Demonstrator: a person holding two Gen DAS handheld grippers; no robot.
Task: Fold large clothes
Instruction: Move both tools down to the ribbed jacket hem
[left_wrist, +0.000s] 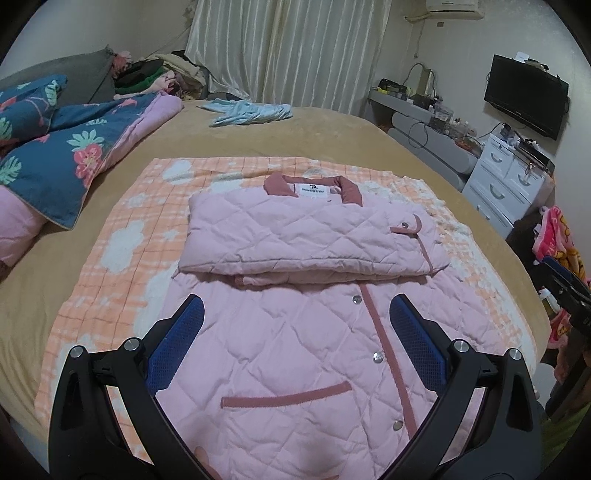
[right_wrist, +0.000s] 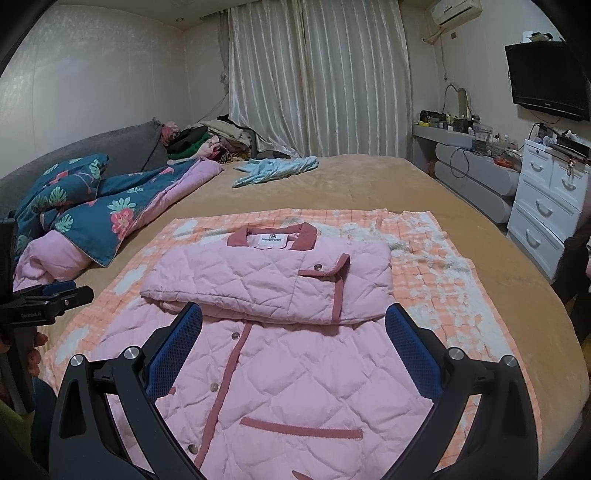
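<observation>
A pink quilted jacket (left_wrist: 295, 347) (right_wrist: 295, 373) with dusty-rose trim and snap buttons lies front up on an orange-and-white checked blanket (left_wrist: 122, 240) (right_wrist: 443, 280). Its sleeves are folded across the chest into a thick band (left_wrist: 295, 236) (right_wrist: 266, 284) below the collar. My left gripper (left_wrist: 295, 306) hovers open above the jacket's lower half, blue pads wide apart and nothing between them. My right gripper (right_wrist: 293, 317) is open too, over the same lower part near the folded band. The other gripper shows at each view's edge (left_wrist: 569, 291) (right_wrist: 48, 295).
The blanket lies on a tan bed (left_wrist: 332, 129) (right_wrist: 369, 177). A blue floral quilt (left_wrist: 55, 147) (right_wrist: 92, 206) is heaped at the left, a light-blue garment (left_wrist: 251, 112) (right_wrist: 277, 168) farther back. White drawers (left_wrist: 509, 181) (right_wrist: 546, 206) stand at the right.
</observation>
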